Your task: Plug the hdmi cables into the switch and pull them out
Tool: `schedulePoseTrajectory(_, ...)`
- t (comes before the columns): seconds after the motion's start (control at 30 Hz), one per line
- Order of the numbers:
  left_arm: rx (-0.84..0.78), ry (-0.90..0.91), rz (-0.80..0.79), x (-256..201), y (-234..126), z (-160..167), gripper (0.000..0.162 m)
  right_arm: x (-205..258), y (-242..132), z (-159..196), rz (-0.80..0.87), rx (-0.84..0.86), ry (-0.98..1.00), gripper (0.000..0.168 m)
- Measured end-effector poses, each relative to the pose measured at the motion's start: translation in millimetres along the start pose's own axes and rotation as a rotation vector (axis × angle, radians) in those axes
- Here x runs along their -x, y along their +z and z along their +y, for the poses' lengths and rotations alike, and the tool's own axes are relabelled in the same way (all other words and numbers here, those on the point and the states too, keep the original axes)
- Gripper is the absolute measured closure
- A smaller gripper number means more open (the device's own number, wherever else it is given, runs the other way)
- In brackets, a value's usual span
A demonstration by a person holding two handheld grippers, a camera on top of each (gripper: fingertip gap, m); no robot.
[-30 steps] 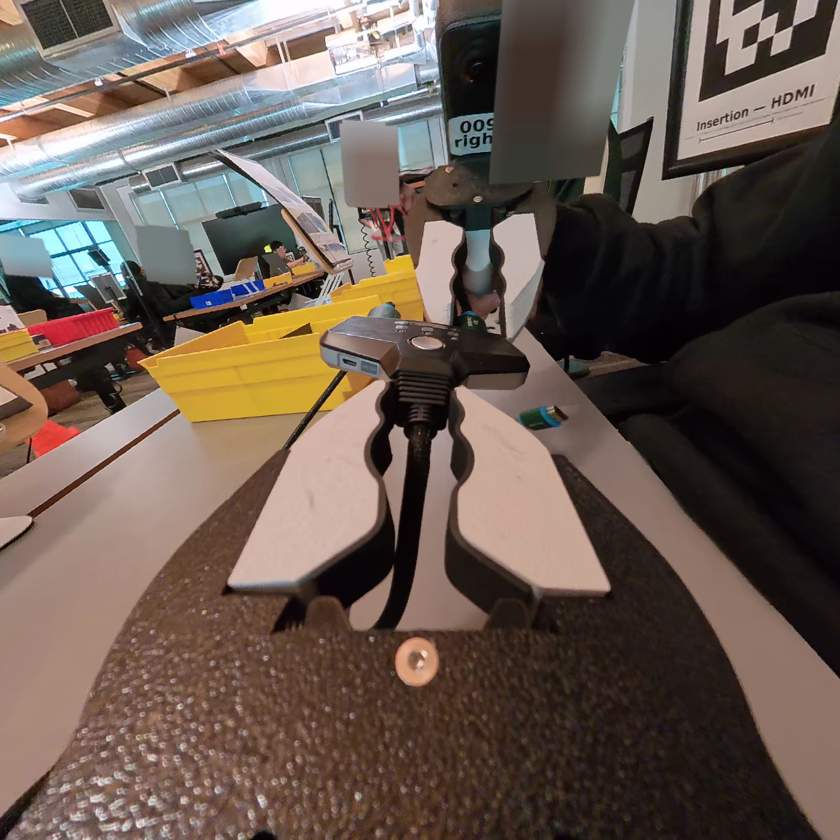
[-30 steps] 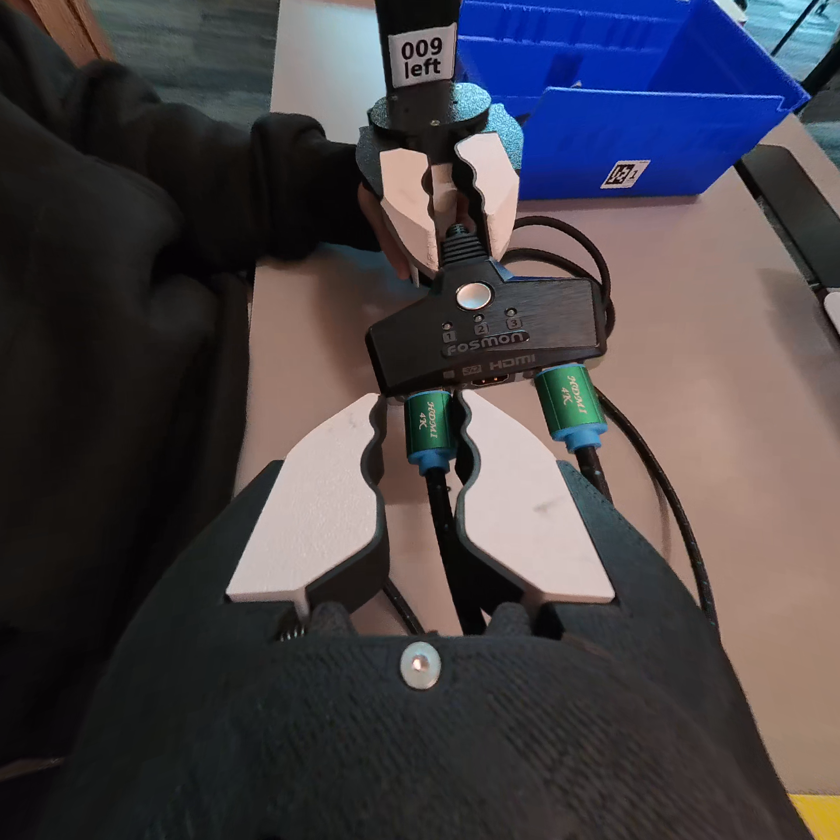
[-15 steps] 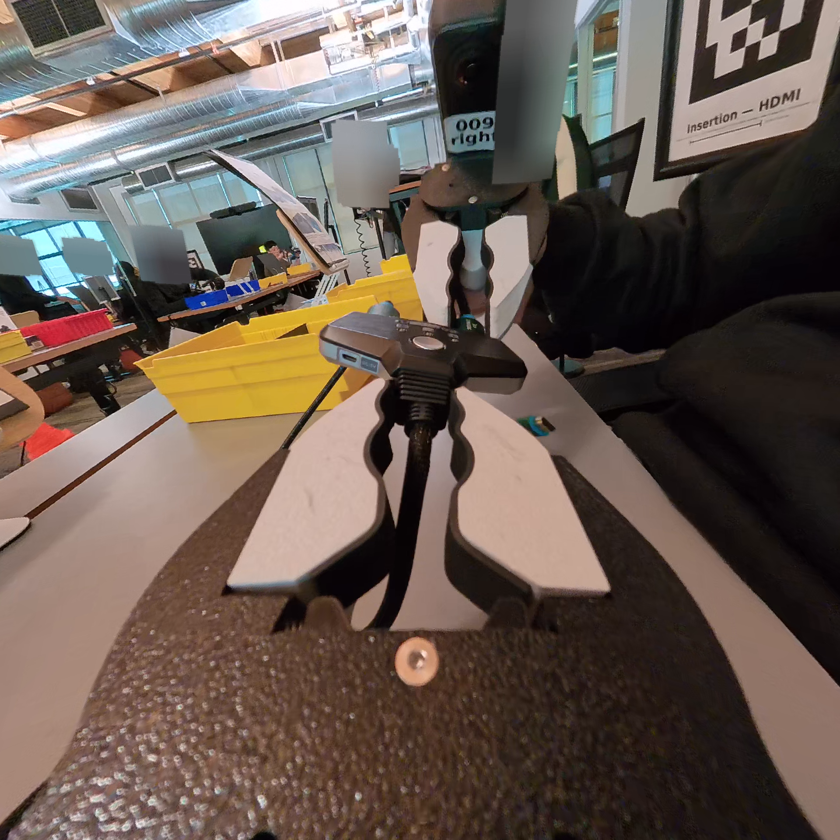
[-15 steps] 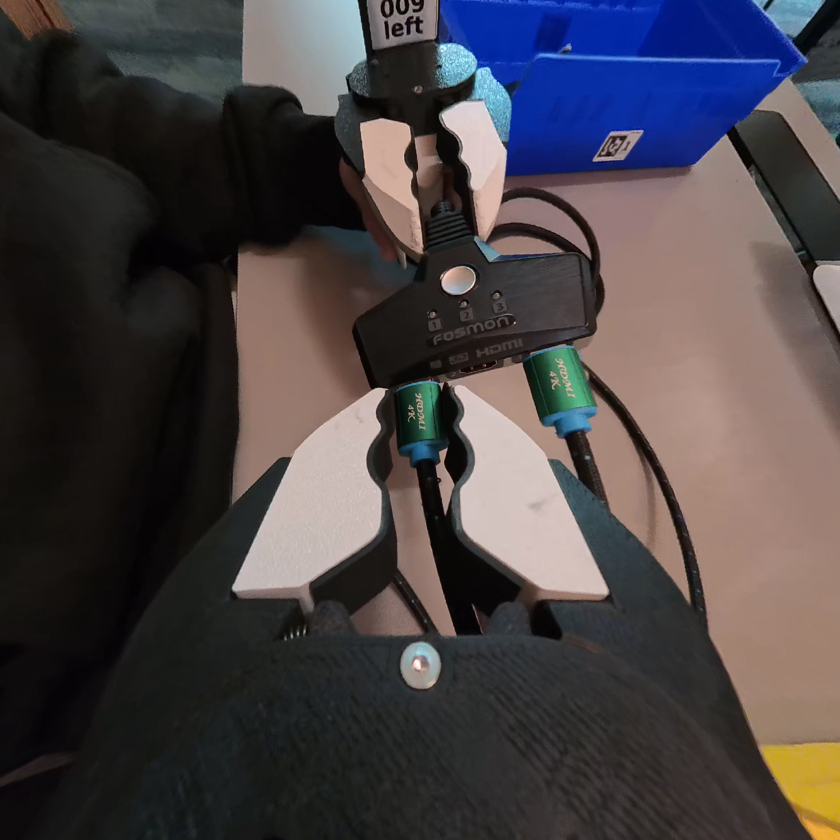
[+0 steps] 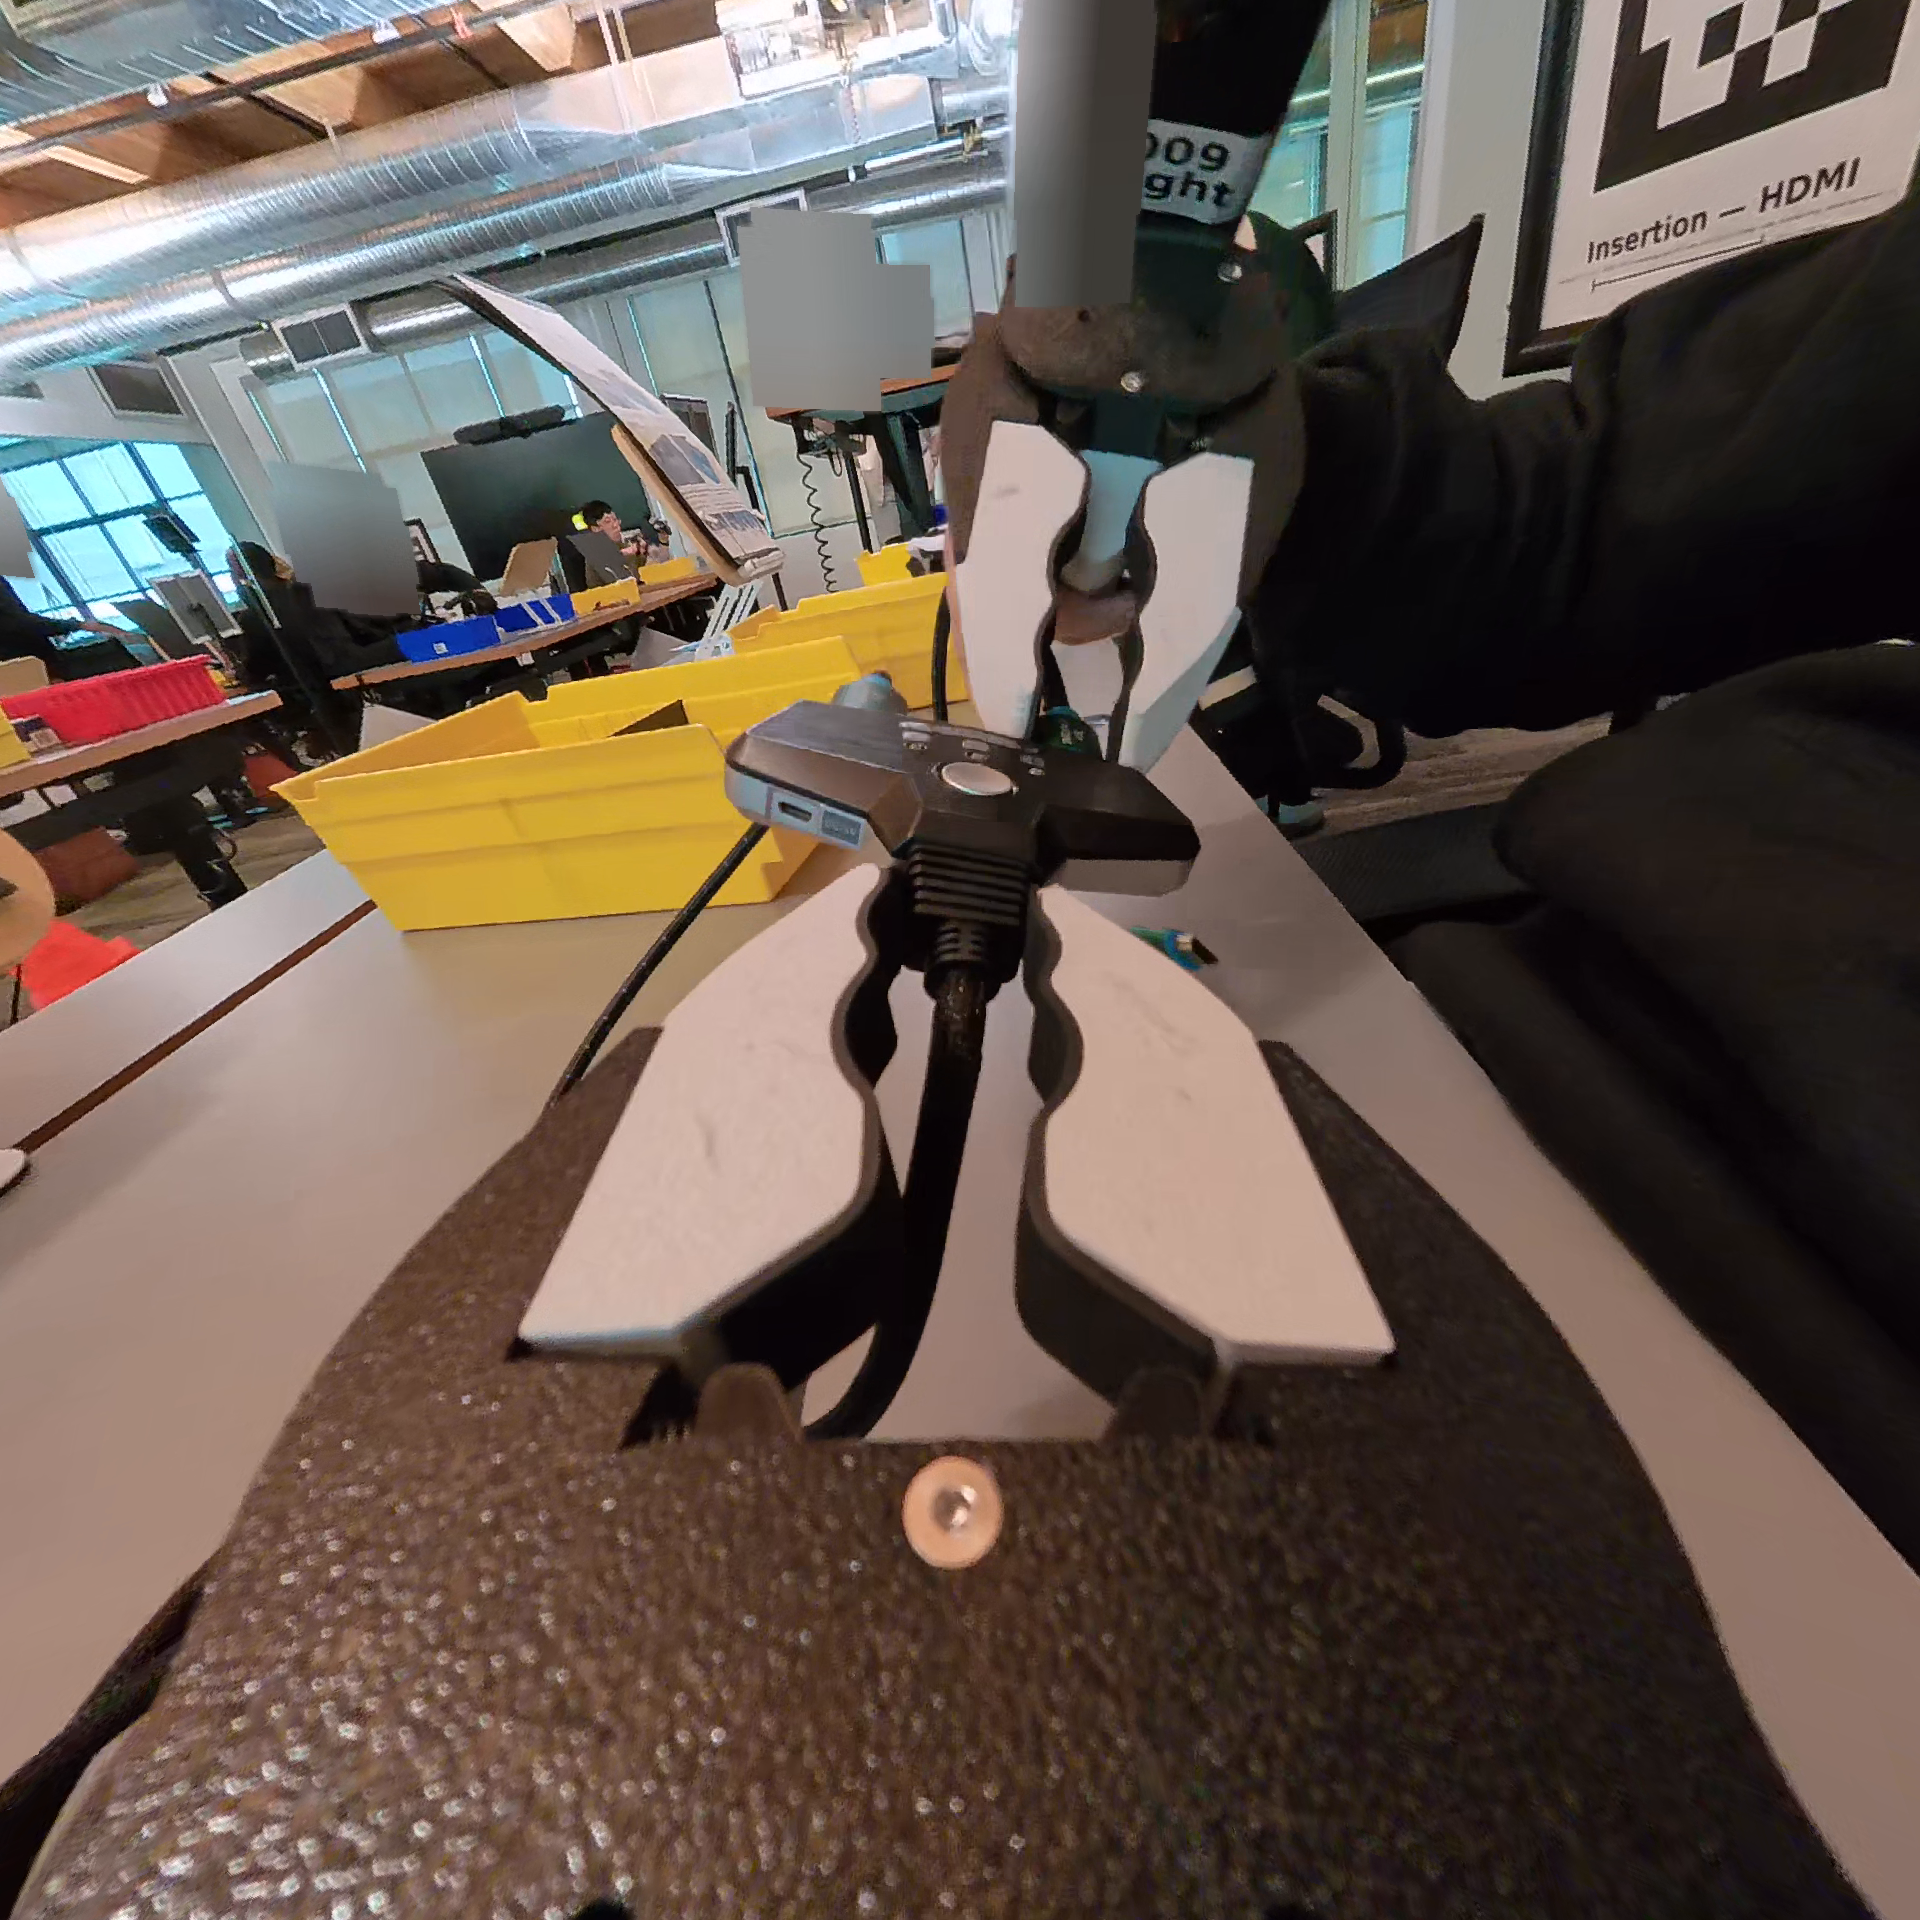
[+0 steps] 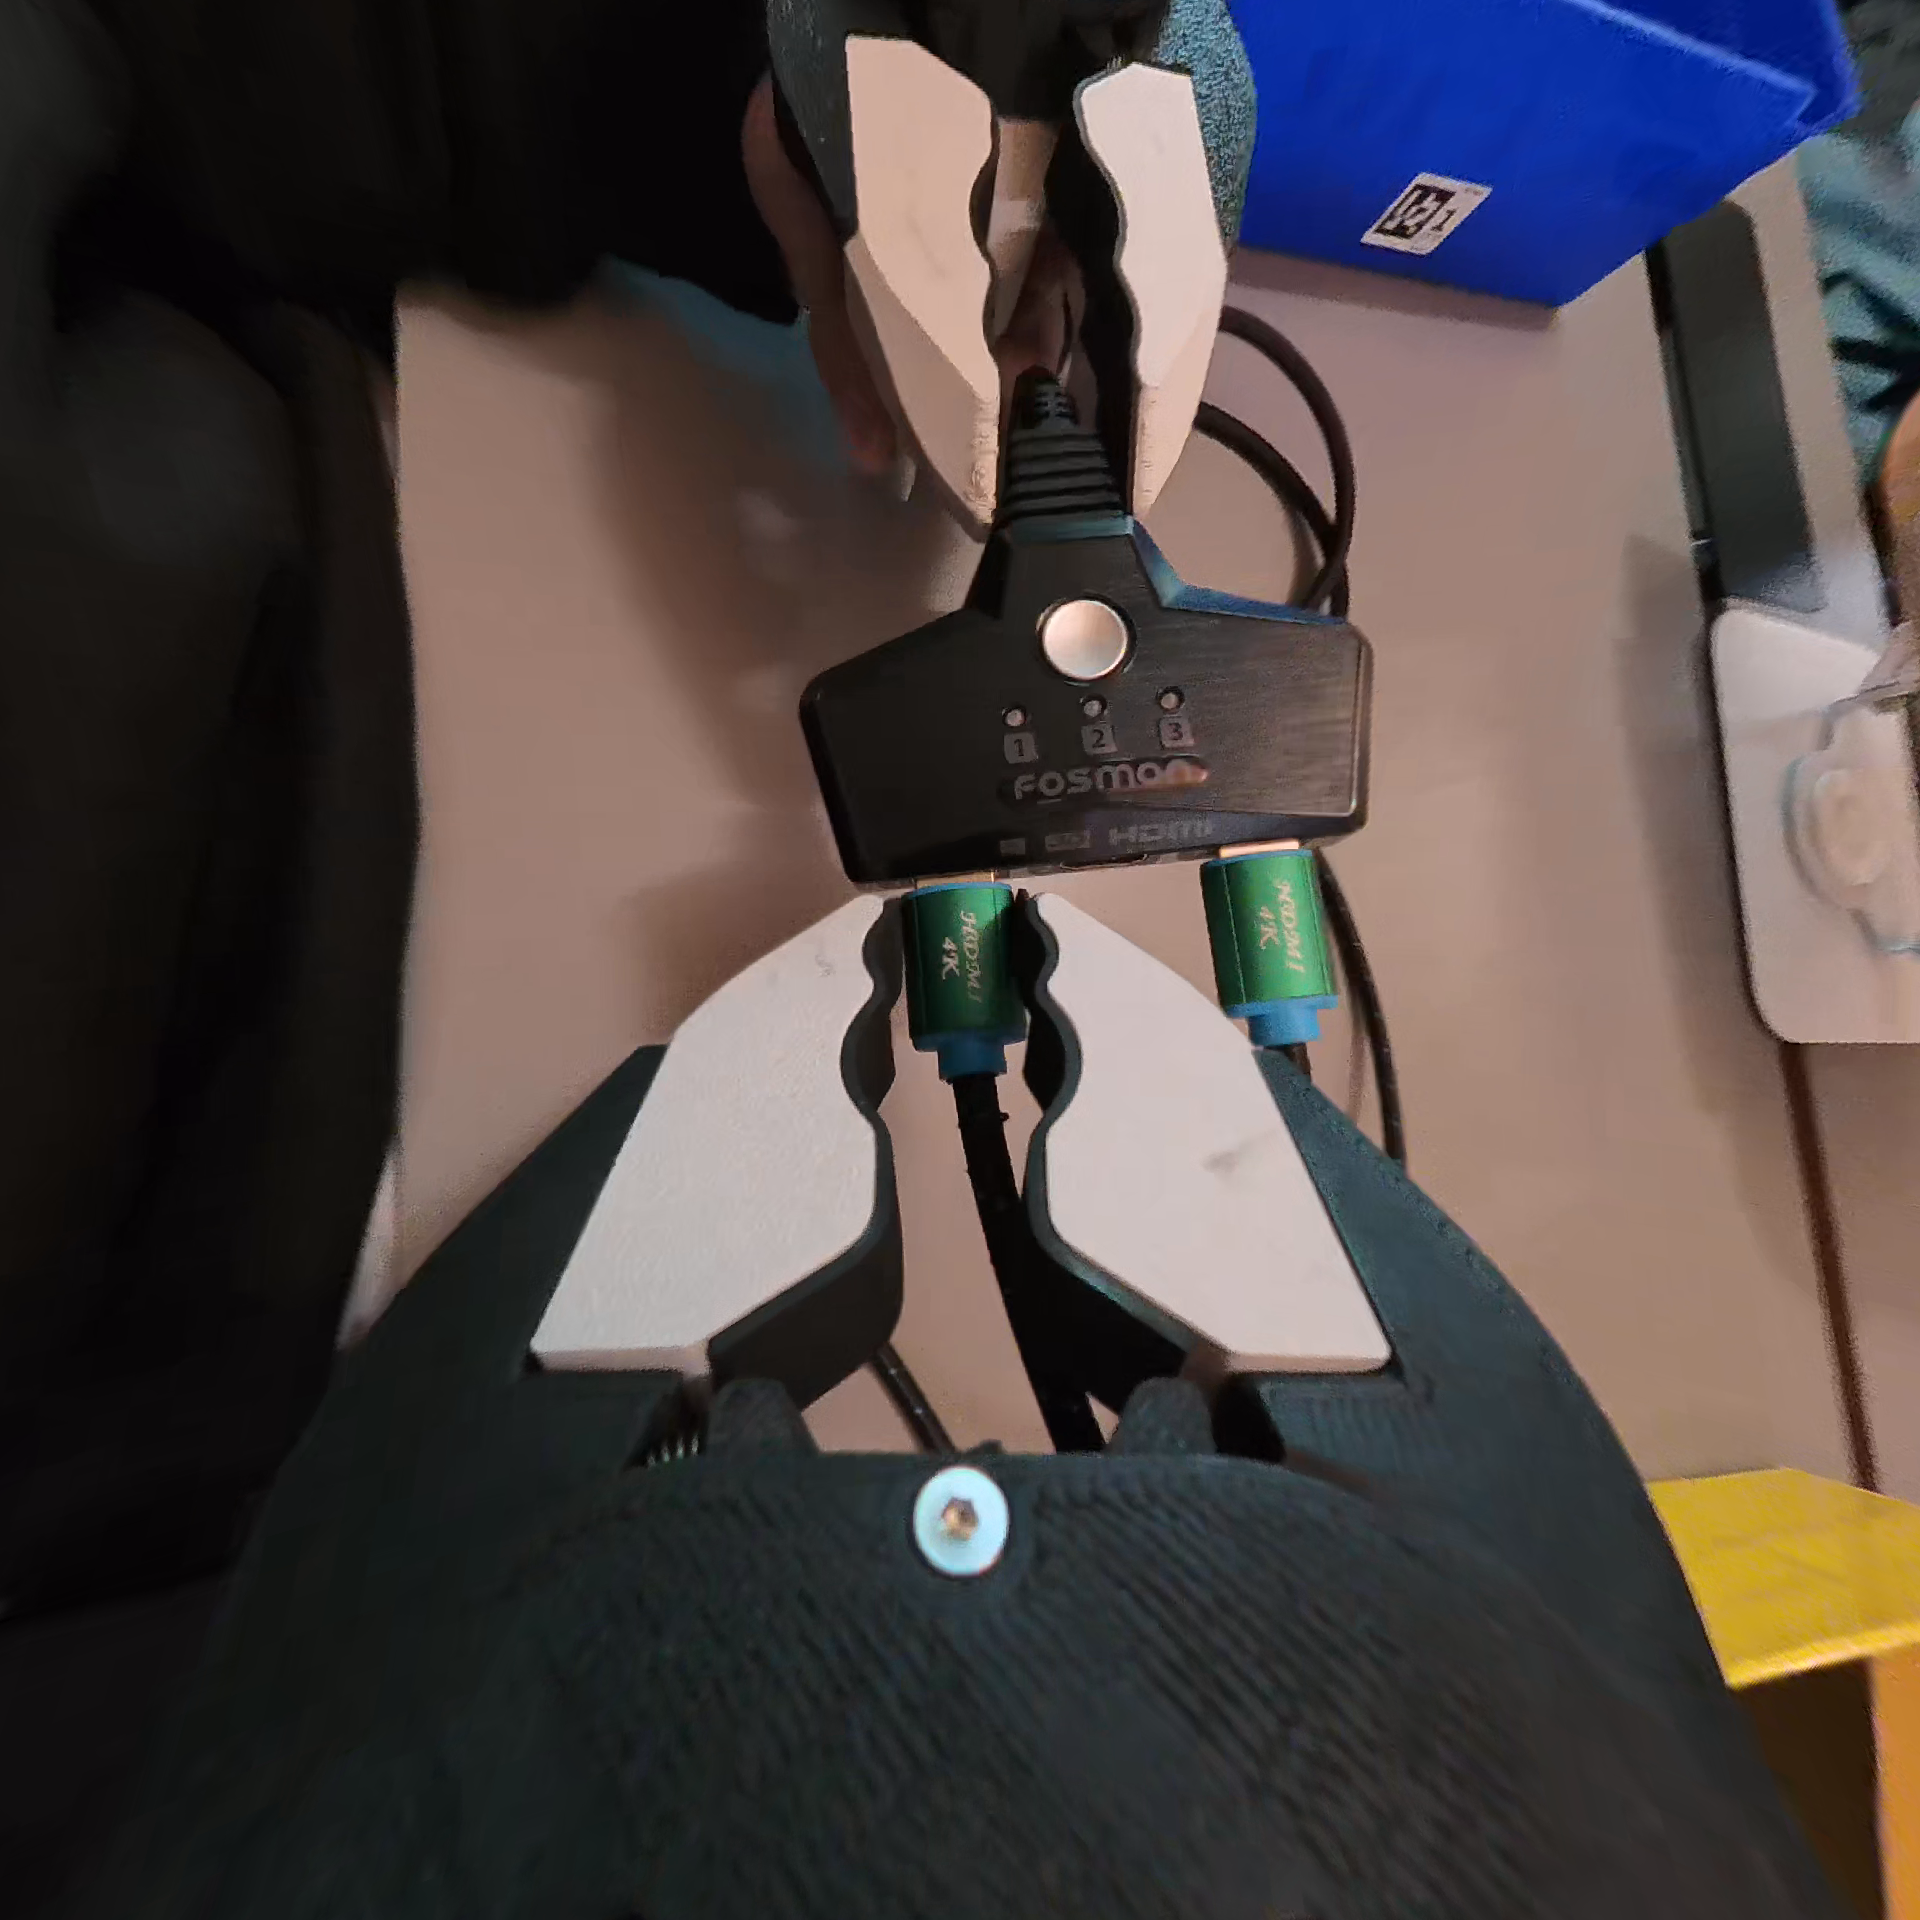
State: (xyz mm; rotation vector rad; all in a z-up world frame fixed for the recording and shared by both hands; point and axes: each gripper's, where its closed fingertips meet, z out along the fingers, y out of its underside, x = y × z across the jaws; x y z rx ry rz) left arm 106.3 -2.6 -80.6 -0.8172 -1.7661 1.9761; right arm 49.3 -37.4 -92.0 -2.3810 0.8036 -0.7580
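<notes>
The black HDMI switch (image 6: 1091, 748) is held a little above the table between both grippers. My left gripper (image 5: 961, 914) is shut on the ribbed collar of the switch's own black cable (image 5: 940, 1122). It also shows at the top of the right wrist view (image 6: 1060, 488). My right gripper (image 6: 961, 977) is shut on a green HDMI plug (image 6: 958, 966) in the switch's left port. A thin strip of metal shows at the port. A second green plug (image 6: 1268, 945) sits in the right port. The middle port is empty. A third green plug (image 5: 1174, 943) lies loose on the table.
A blue bin (image 6: 1538, 135) stands beyond the switch, and black cable loops (image 6: 1330, 499) lie beside it. Yellow bins (image 5: 540, 810) stand on the table to the left. A white object (image 6: 1829, 831) lies at the right edge. A person's dark sleeve (image 5: 1558, 499) fills the right.
The switch has turned squarer to the right gripper. The two grippers look closer together. Both keep their grips.
</notes>
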Motion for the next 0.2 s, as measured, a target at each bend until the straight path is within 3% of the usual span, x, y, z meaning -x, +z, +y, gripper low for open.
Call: schedulePoseTrajectory(0.2, -0.023, 0.001, 0.0, 0.0, -0.1, -2.3, 0.14, 0.6, 2.9, -1.3, 0.001, -0.117, 0.099, 0.146)
